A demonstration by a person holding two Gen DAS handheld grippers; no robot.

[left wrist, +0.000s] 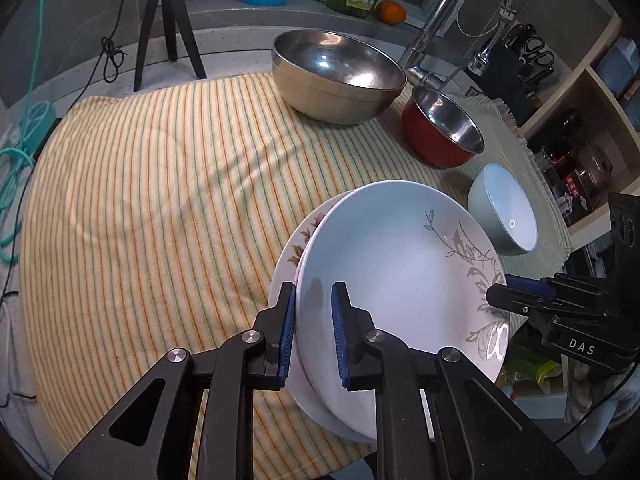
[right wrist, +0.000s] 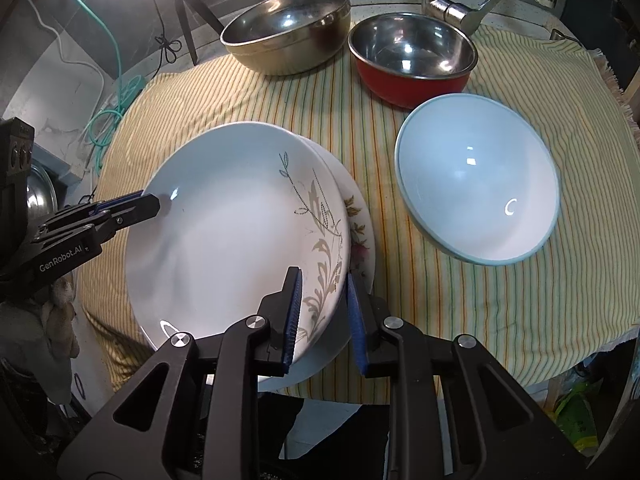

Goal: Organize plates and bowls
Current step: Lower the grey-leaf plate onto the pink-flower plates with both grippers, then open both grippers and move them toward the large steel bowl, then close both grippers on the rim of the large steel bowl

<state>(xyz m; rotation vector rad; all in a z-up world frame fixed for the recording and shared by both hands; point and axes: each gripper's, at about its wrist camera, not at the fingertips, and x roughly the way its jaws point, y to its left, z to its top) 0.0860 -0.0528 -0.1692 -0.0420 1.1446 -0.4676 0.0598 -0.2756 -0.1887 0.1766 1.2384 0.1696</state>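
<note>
Top plate (right wrist: 236,236), white with a grey leaf print, sits nested on a flowered plate (right wrist: 362,236); both lie on the striped cloth (left wrist: 160,184), at its near edge. Glazed china by the look: stiff, slick, breakable, moderately heavy. Best hold is the rim, pads above and below, two opposite points.

Left gripper (left wrist: 314,336): jaws narrow, straddling the top plate's rim on its left side. One pad lies against the rim's outer face; the other stands just off the inside, so a firm pinch is likely but not certain from this angle.

Right gripper (right wrist: 324,316): jaws a little apart around the rim on the plate's right side, pads apparently not pressing.

Pale blue bowl (right wrist: 478,184) is right of the plates; red bowl (right wrist: 412,60) and big steel bowl (right wrist: 286,36) are beyond them.
</note>
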